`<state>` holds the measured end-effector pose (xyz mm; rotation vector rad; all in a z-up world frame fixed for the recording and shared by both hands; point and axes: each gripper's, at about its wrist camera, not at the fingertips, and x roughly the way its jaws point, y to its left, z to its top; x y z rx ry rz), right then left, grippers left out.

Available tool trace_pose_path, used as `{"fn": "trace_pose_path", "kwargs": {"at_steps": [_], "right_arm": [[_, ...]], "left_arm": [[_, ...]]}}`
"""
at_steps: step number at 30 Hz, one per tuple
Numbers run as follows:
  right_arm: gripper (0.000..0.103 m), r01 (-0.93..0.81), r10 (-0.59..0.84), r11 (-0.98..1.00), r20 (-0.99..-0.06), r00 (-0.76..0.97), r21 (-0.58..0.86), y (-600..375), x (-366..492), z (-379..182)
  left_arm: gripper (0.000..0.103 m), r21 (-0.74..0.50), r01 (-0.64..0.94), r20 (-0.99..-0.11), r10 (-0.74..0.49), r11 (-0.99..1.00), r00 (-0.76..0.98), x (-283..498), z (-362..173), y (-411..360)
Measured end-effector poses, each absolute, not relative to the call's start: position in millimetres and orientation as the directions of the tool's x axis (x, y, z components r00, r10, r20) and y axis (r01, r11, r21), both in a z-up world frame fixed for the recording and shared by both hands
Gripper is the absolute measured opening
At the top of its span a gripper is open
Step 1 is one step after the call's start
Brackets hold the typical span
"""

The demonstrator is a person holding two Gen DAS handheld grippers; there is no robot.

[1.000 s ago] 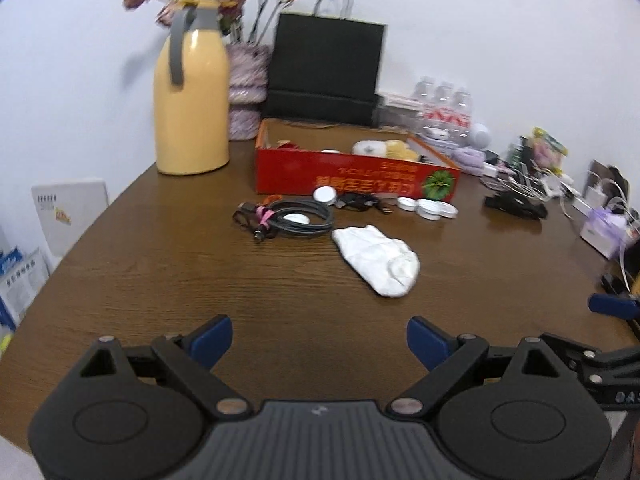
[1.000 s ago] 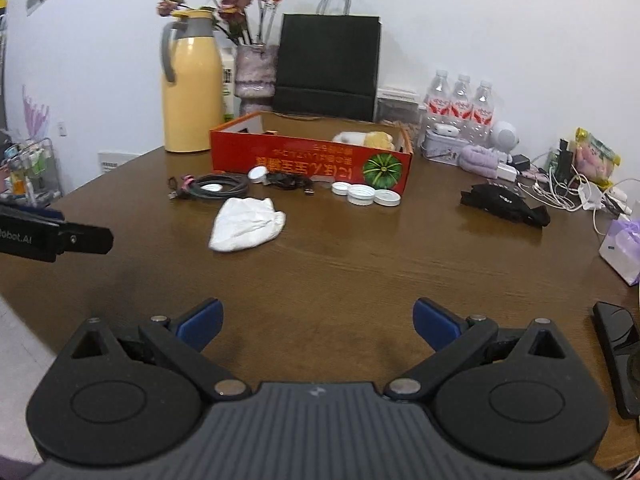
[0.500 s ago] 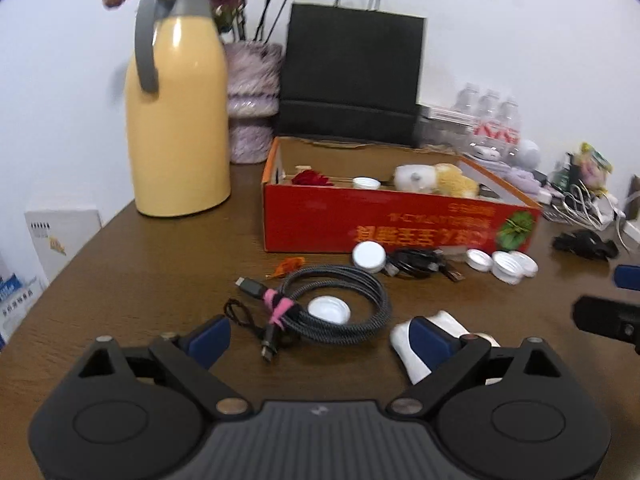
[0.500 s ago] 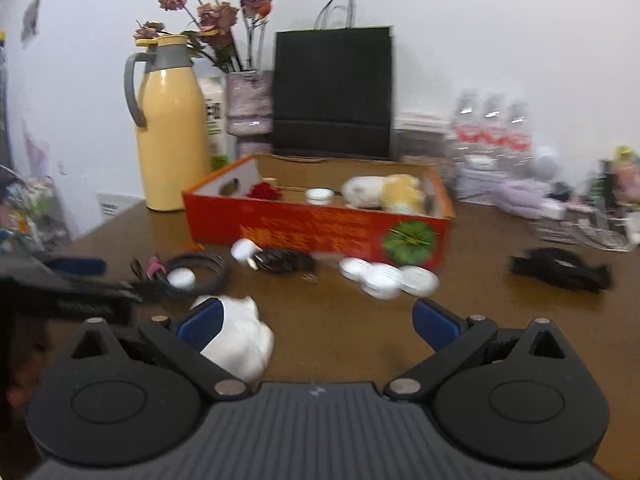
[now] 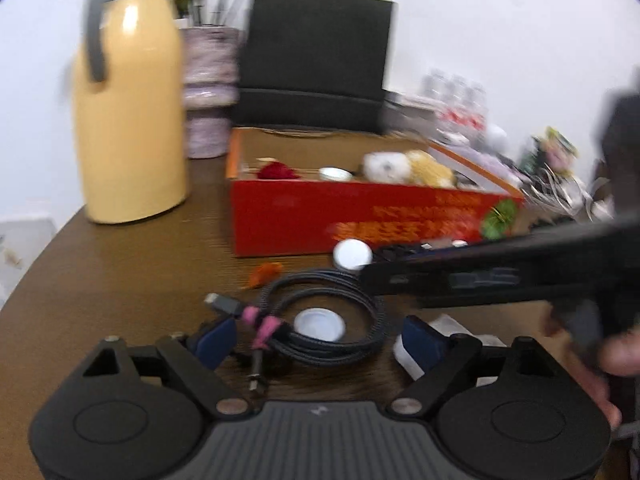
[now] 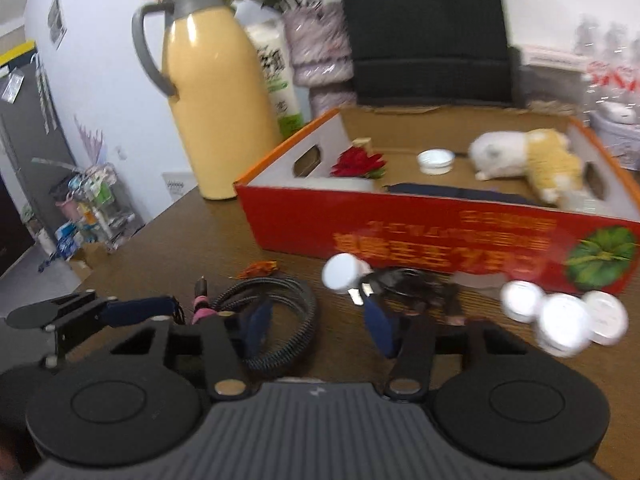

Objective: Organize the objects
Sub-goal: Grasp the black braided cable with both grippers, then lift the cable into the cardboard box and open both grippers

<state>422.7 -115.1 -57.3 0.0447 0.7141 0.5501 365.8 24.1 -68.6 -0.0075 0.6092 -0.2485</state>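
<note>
Left tongs (image 5: 316,338) are held wide, closing around a coiled cable (image 5: 320,320); right tongs (image 6: 318,326) are closing, empty, above the desk (image 6: 180,236).

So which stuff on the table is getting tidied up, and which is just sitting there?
Being tidied:
coiled black cable
white caps
white cloth
red box, where things go

Just sitting there:
yellow jug
black bag
flower vase
water bottles
</note>
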Motion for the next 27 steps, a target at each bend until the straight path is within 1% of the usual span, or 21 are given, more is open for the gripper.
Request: {"fn": "trace_pose_path", "kwargs": {"at_steps": [1, 2, 3, 4, 5, 6, 8, 10, 12, 14, 16, 21, 25, 27], "right_arm": [[0.038, -0.461, 0.487, 0.860, -0.618, 0.617, 0.218, -110.5, 426.2, -61.2], [0.036, -0.454, 0.478, 0.865, -0.626, 0.616, 0.214, -108.0, 427.6, -64.2], [0.030, -0.450, 0.471, 0.868, -0.632, 0.615, 0.209, -106.9, 428.0, -67.3], [0.024, -0.448, 0.471, 0.869, -0.630, 0.618, 0.210, -107.4, 426.7, -69.8], [0.020, -0.443, 0.470, 0.871, -0.625, 0.624, 0.213, -109.0, 424.3, -70.7], [0.012, -0.442, 0.467, 0.872, -0.626, 0.624, 0.210, -110.1, 422.1, -70.7], [0.012, -0.446, 0.462, 0.873, -0.630, 0.624, 0.198, -111.8, 414.1, -68.7], [0.011, -0.435, 0.442, 0.883, -0.623, 0.646, 0.175, -113.1, 404.6, -64.9], [0.010, -0.423, 0.424, 0.893, -0.608, 0.671, 0.156, -119.5, 388.1, -57.1], [0.010, -0.412, 0.440, 0.891, -0.585, 0.681, 0.190, -132.5, 364.6, -48.0], [0.010, -0.398, 0.441, 0.894, -0.568, 0.695, 0.206, -142.8, 339.1, -41.9], [0.010, -0.357, 0.384, 0.919, -0.565, 0.730, 0.164, -161.8, 270.7, -37.3], [0.010, -0.329, 0.372, 0.926, -0.589, 0.718, 0.185, -183.2, 227.0, -44.9], [0.011, -0.311, 0.358, 0.932, -0.601, 0.714, 0.186, -192.1, 207.3, -50.1]], "left_arm": [[0.084, -0.084, 0.232, -0.570, -0.238, 0.969, 0.786, 367.1, -69.5, 22.6], [0.079, -0.099, 0.229, -0.582, -0.243, 0.968, 0.776, 369.1, -70.6, 23.4], [0.070, -0.115, 0.221, -0.588, -0.246, 0.968, 0.770, 369.6, -71.1, 26.2], [0.062, -0.142, 0.216, -0.592, -0.258, 0.966, 0.764, 369.0, -71.0, 31.0], [0.060, -0.167, 0.220, -0.589, -0.276, 0.961, 0.760, 366.6, -70.7, 35.8], [0.058, -0.198, 0.223, -0.583, -0.298, 0.954, 0.756, 364.1, -70.3, 41.0], [0.056, -0.257, 0.211, -0.577, -0.324, 0.943, 0.750, 359.7, -70.6, 49.0], [0.030, -0.265, 0.188, -0.586, -0.313, 0.946, 0.747, 353.0, -68.1, 50.2], [0.023, -0.309, 0.189, -0.572, -0.341, 0.932, 0.746, 340.0, -62.4, 54.0], [0.021, -0.334, 0.204, -0.537, -0.364, 0.920, 0.761, 319.4, -55.2, 55.2], [0.019, -0.335, 0.207, -0.525, -0.365, 0.919, 0.769, 301.2, -51.6, 49.6], [0.016, -0.340, 0.207, -0.566, -0.375, 0.918, 0.734, 256.3, -50.2, 25.4], [0.014, -0.310, 0.224, -0.616, -0.374, 0.924, 0.693, 224.3, -51.7, 5.1], [0.014, -0.293, 0.246, -0.627, -0.380, 0.924, 0.680, 208.0, -52.0, -3.6]]}}
